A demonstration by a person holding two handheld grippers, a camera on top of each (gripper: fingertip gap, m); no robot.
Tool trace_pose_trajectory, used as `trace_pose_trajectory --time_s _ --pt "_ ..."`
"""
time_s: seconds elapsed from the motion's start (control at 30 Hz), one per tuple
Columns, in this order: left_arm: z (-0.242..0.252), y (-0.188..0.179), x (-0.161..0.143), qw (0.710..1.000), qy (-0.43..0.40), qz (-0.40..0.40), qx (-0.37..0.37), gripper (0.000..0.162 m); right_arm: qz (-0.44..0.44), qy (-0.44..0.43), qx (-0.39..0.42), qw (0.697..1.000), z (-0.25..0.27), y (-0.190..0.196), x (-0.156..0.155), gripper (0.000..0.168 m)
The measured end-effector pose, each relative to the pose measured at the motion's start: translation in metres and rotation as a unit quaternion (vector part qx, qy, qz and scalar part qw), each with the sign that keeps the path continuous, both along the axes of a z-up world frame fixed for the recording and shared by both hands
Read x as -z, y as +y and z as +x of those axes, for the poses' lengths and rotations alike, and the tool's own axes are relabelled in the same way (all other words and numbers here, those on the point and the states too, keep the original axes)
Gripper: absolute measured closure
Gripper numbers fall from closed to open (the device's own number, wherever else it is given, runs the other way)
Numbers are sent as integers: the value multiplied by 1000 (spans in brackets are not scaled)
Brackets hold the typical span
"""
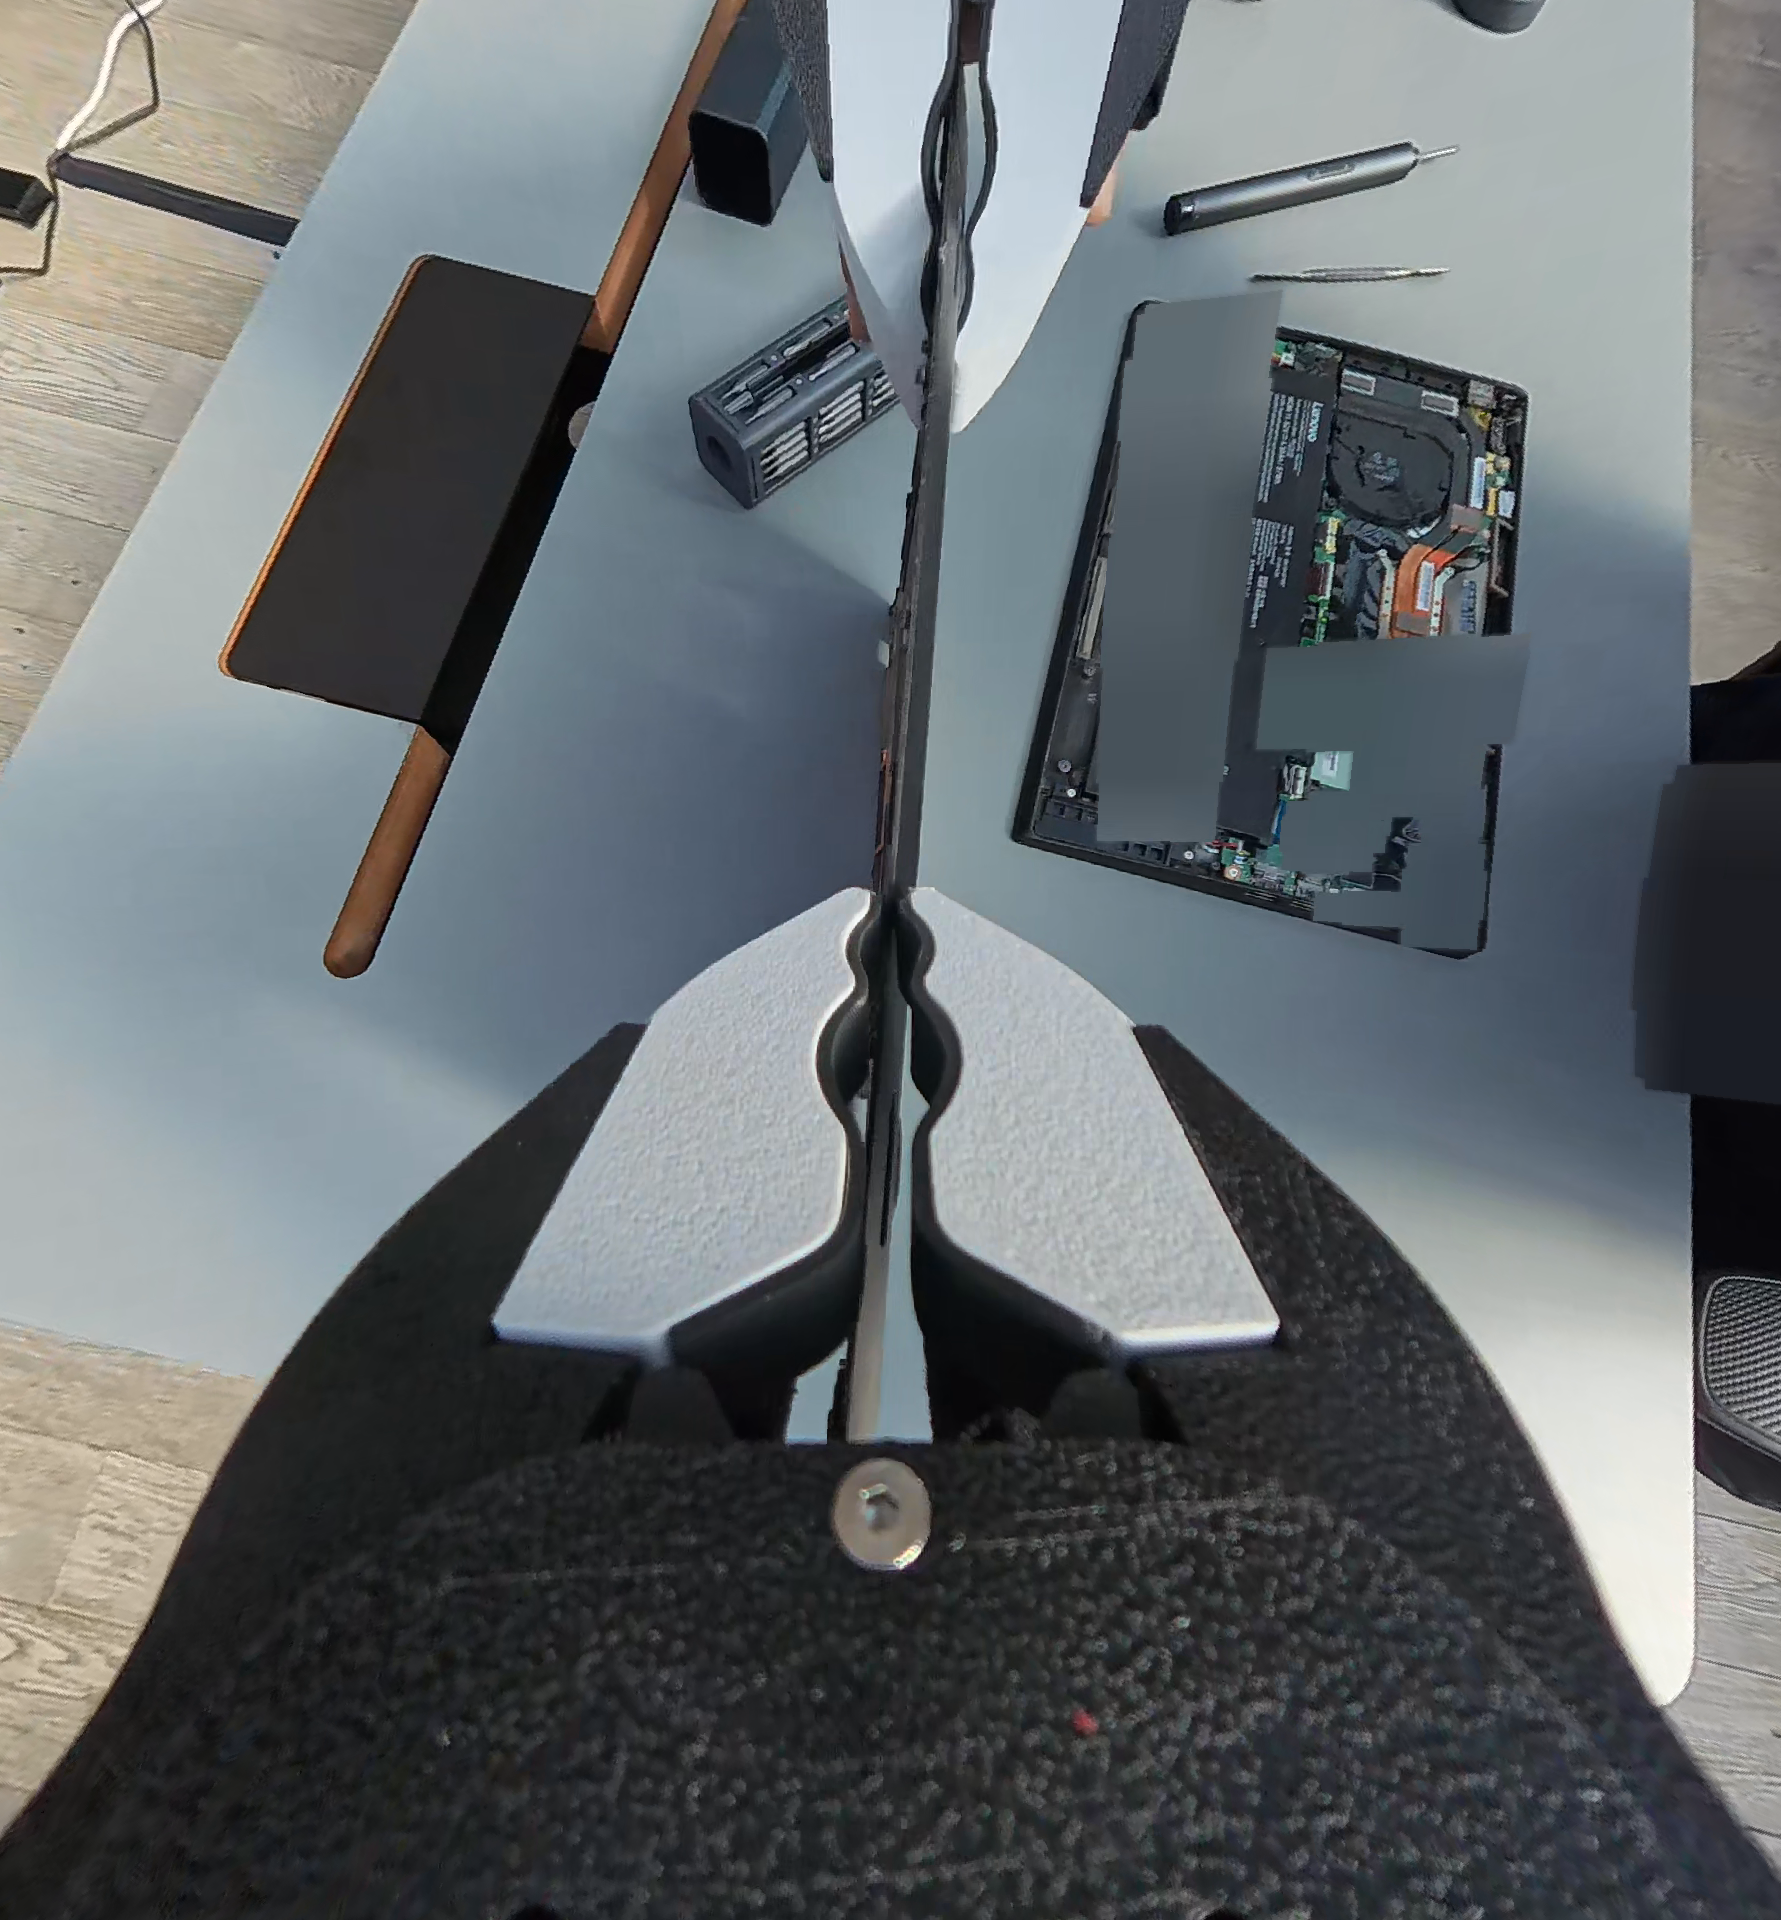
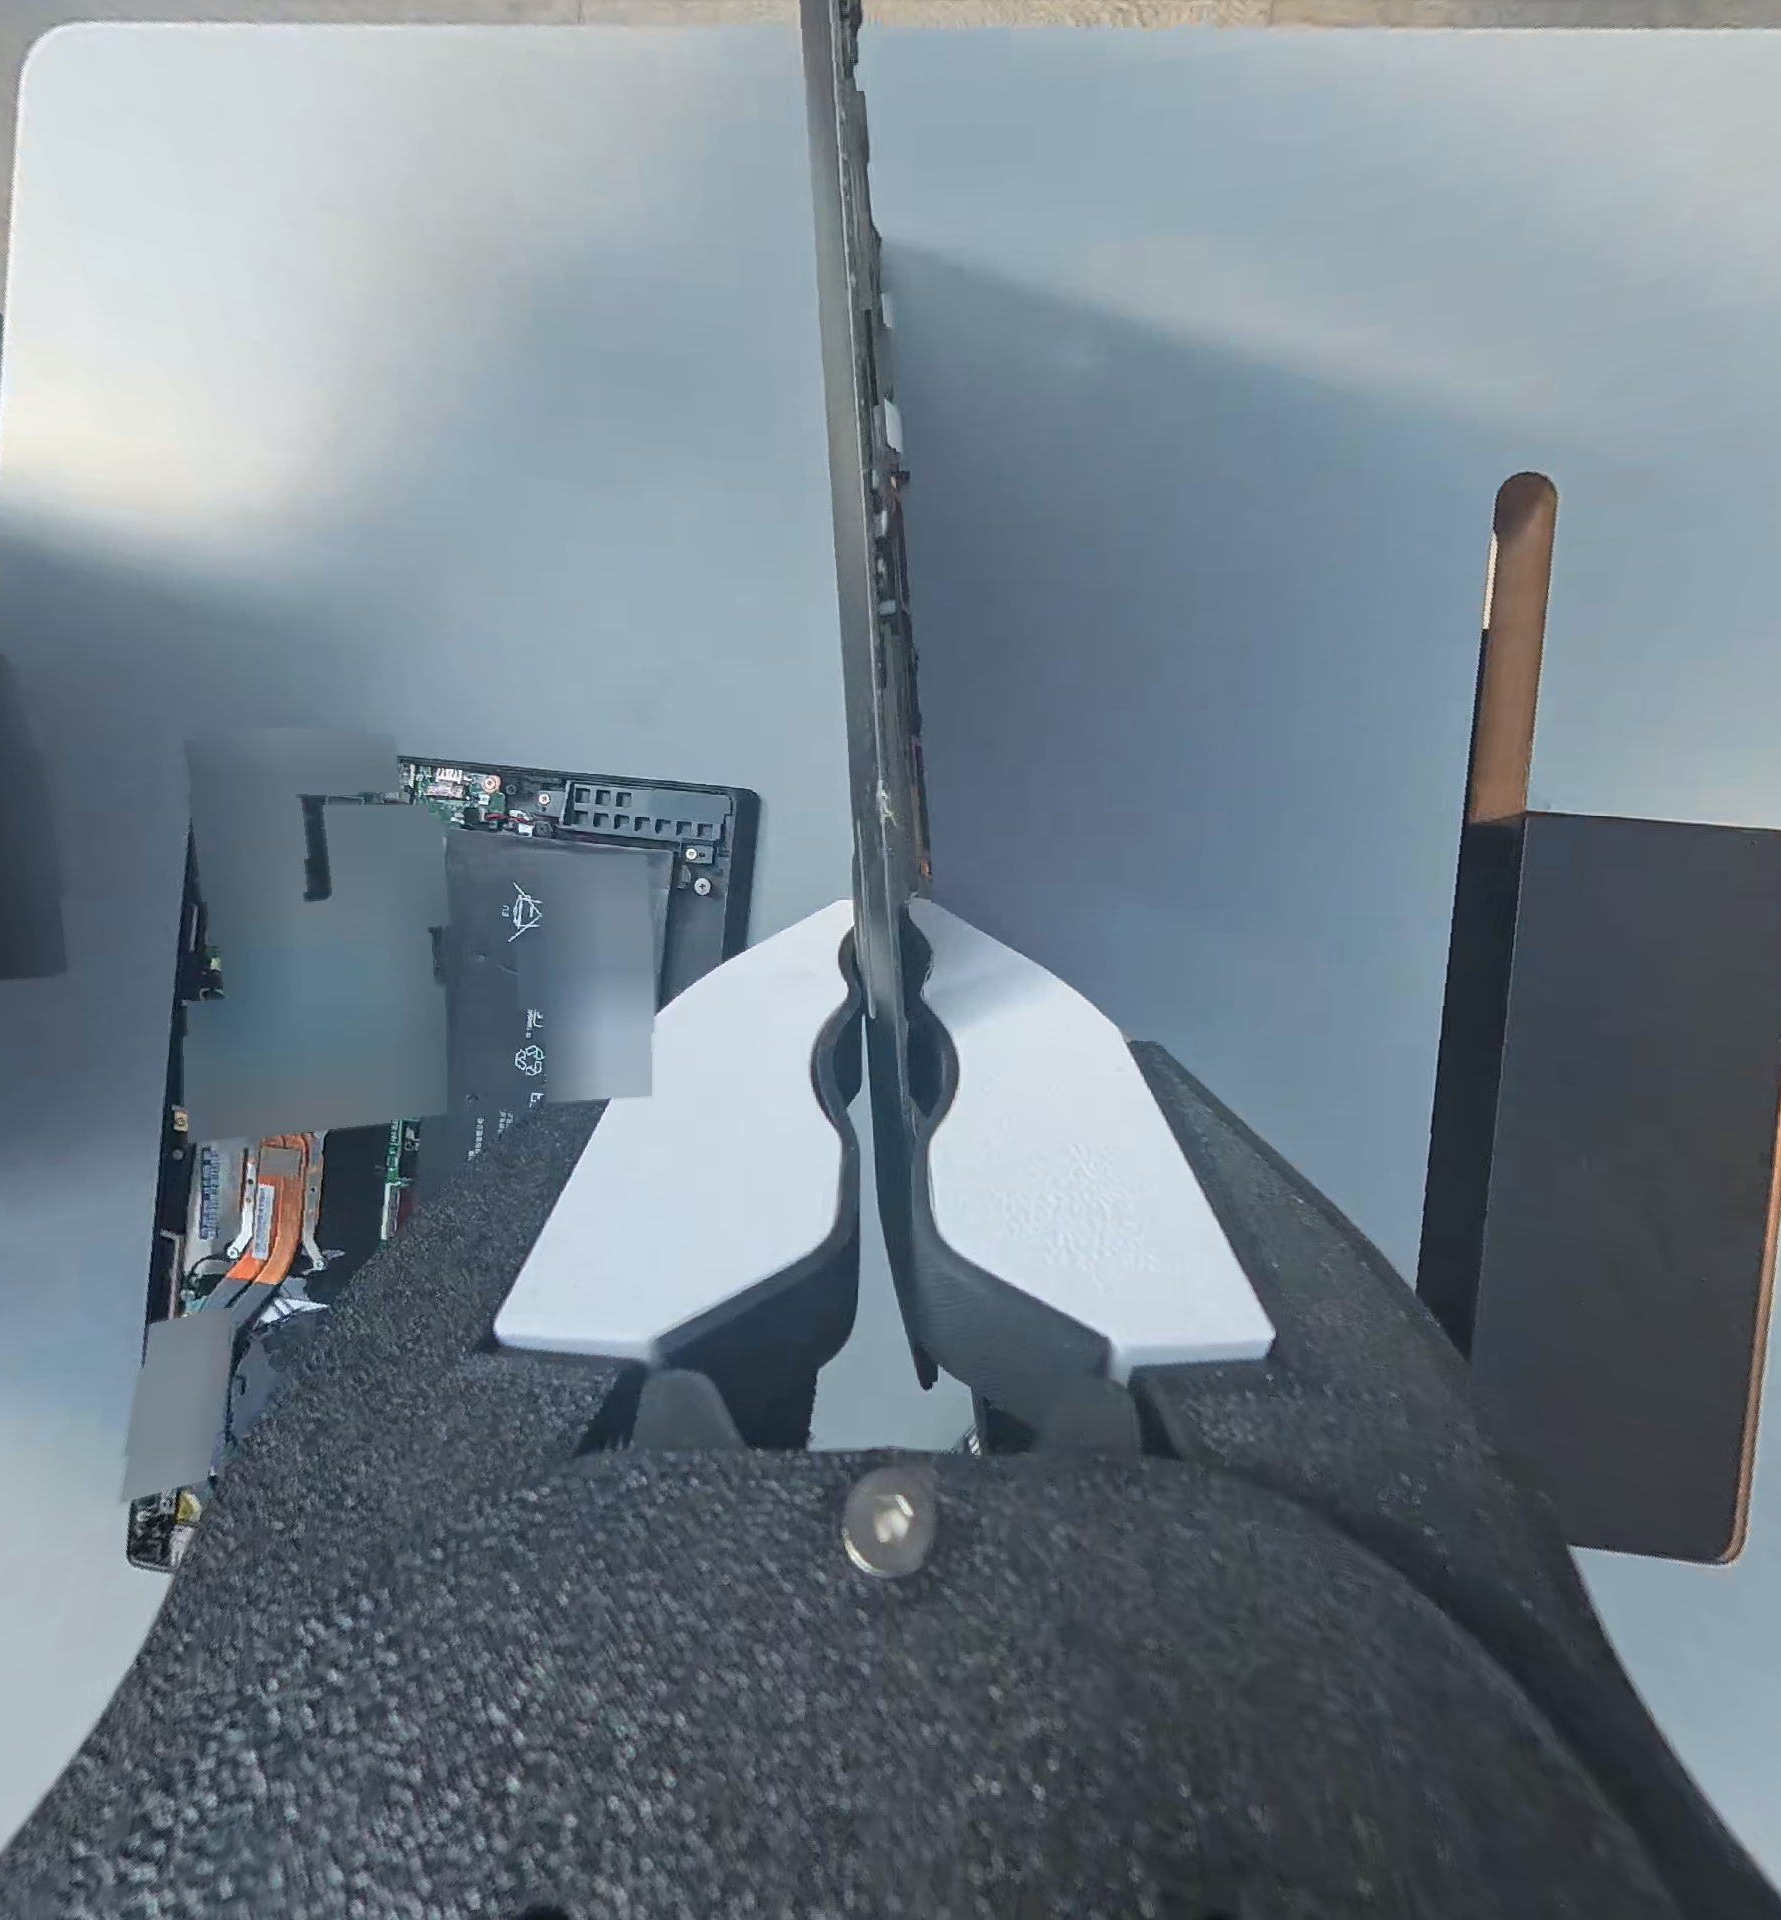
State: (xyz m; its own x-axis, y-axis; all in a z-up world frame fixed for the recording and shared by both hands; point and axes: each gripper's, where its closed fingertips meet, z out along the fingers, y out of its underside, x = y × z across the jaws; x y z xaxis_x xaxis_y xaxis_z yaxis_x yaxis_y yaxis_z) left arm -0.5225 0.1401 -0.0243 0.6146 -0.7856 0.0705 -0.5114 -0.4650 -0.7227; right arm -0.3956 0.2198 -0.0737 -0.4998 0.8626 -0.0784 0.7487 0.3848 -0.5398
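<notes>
We are gripping a thin dark panel [image 1: 912,623] edge-on with both tools, holding it above the pale grey worktop [image 1: 190,1039]. Our left tool [image 1: 888,920] is clamped on one end of the panel, and our right tool [image 2: 891,914] is clamped on the other end, showing at 12 o'clock in the left wrist view. In that same view an opened laptop base [image 1: 1385,499] with its boards and fan exposed is lying flat at 2 o'clock, a dark bit case [image 1: 782,416] is sitting at 11 o'clock just beside the panel, and a slim dark driver [image 1: 1301,187] is lying at 1 o'clock. A black tray with a wooden rim [image 1: 408,499] is resting at 10 o'clock.
</notes>
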Motion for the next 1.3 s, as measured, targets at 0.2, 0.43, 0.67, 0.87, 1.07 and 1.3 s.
trace_pose_trajectory --time_s 0.2,0.43,0.67,0.87,1.07,1.3 --pt "-10 -15 -3 1000 -3 25 -14 140 9 10 -7 1000 1 -3 0 167" --pt "-55 -26 11 995 -20 32 -94 93 7 14 -7 1000 1 -3 0 167" --pt "-63 -25 39 988 -94 21 -120 104 10 15 -8 1000 2 -4 0 167" --pt "-51 -22 46 984 -146 39 -96 149 8 20 -6 1000 2 -5 0 167" --pt "-43 -30 43 983 -161 45 -70 154 6 24 -13 1000 6 -7 -1 167" --pt "-20 -45 18 985 -152 49 -57 156 11 47 -24 999 25 -17 -20 167"
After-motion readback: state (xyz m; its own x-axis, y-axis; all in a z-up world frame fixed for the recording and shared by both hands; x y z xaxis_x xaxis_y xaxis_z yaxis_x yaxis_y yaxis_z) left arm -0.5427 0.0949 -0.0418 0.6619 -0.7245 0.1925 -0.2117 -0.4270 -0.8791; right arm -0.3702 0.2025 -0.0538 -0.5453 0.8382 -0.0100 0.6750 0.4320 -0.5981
